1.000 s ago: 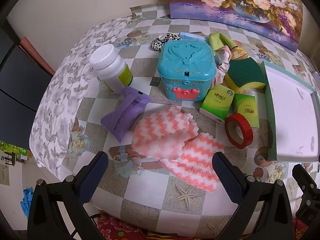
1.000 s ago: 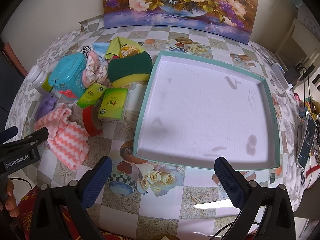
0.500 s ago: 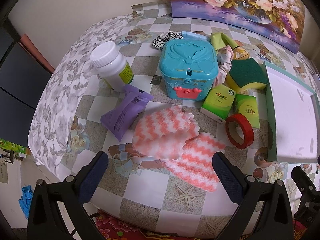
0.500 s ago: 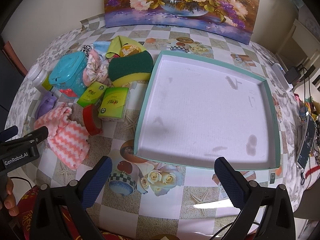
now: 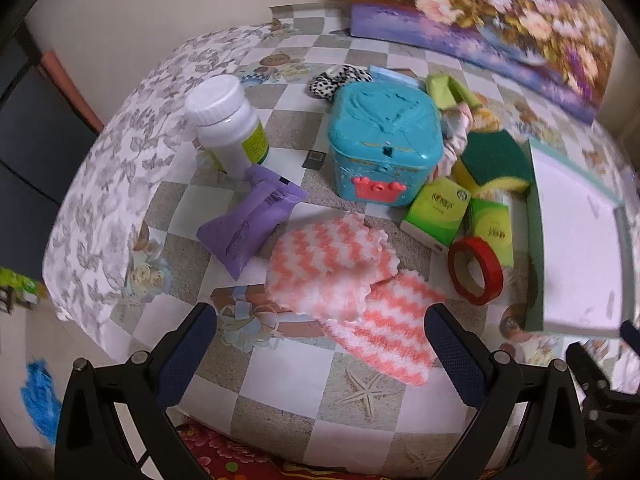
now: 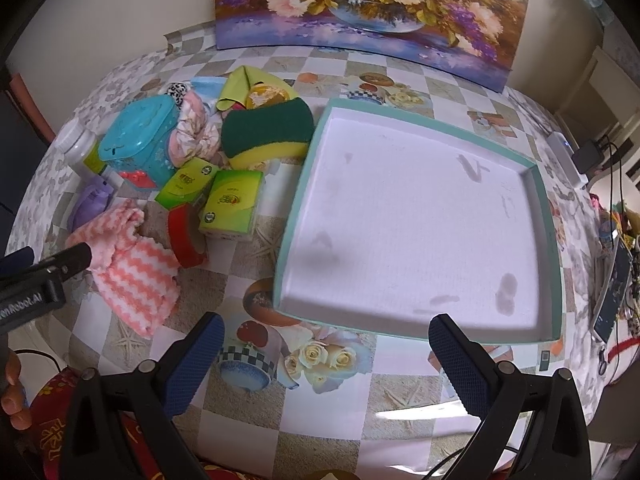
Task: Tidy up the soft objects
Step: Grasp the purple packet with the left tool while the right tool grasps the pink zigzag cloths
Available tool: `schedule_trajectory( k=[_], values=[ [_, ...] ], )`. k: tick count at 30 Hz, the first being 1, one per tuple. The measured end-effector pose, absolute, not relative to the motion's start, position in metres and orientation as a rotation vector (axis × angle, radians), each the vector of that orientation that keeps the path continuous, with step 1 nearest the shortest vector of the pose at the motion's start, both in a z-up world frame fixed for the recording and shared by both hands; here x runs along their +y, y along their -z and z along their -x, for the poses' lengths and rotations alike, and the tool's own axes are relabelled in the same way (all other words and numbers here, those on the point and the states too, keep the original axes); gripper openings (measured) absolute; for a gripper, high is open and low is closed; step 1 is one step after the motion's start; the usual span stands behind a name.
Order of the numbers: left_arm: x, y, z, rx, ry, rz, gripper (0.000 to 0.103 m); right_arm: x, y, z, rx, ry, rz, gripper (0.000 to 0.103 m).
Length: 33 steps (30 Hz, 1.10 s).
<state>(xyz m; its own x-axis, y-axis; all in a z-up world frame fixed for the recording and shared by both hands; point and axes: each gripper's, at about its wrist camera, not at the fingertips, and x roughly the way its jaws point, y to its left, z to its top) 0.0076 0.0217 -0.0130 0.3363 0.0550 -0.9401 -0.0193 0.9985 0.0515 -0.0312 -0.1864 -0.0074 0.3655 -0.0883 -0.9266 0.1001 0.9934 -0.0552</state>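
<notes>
Both grippers stand with their jaws wide apart and nothing between them. Your left gripper (image 5: 320, 344) hangs above the near table edge, aimed at the pink-and-white cloth (image 5: 348, 276). Your right gripper (image 6: 326, 350) hangs before the near rim of the tray (image 6: 552, 240), whose floor holds nothing.

Finding: no soft item is in the tray, so the sorting appears not yet begun. The cloth lies folded over itself in two layers, nearest the left gripper, with the red tape roll (image 5: 476, 272) just beside its right edge and the purple pouch (image 5: 252, 224) touching or nearly touching its left edge.

Recommendations for the pick:
- Take the cloth first; it is closest and unobstructed from your side.
- Bring the jaws down over the raised fold in the middle, not the flat near corner. A flat corner gives the pads little to bite, and they may close on the tablecloth.
- Keep the right-hand finger clear of the tape roll, which looks likely to roll or drag along.
- Close fully; plush fabric compresses and slips under a light pinch.
- Lift straight up until the lower layer hangs free before carrying it right, or the trailing end may sweep the green tissue packs (image 5: 436, 212).

Other soft candidates sit further back: the sponge (image 6: 266, 132) and the pink fabric bundle (image 6: 196, 128), crowded against the teal box (image 6: 140, 140).
</notes>
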Motion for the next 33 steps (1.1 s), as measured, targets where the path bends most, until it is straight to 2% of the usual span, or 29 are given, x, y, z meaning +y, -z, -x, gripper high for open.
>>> schedule_trajectory(
  k=[4,20,33],
  values=[
    [0.043,0.021,-0.012,1.26,-0.058,0.068,0.103,-0.175,0.009,0.025,1.191,0.078,-0.02,0.103],
    [0.11,0.038,-0.029,1.243,-0.139,0.121,0.103,-0.083,0.036,-0.003,1.23,-0.171,-0.02,0.103],
    [0.121,0.051,-0.064,1.267,-0.086,0.023,0.103,-0.025,0.076,-0.022,1.314,-0.245,0.086,0.103]
  ],
)
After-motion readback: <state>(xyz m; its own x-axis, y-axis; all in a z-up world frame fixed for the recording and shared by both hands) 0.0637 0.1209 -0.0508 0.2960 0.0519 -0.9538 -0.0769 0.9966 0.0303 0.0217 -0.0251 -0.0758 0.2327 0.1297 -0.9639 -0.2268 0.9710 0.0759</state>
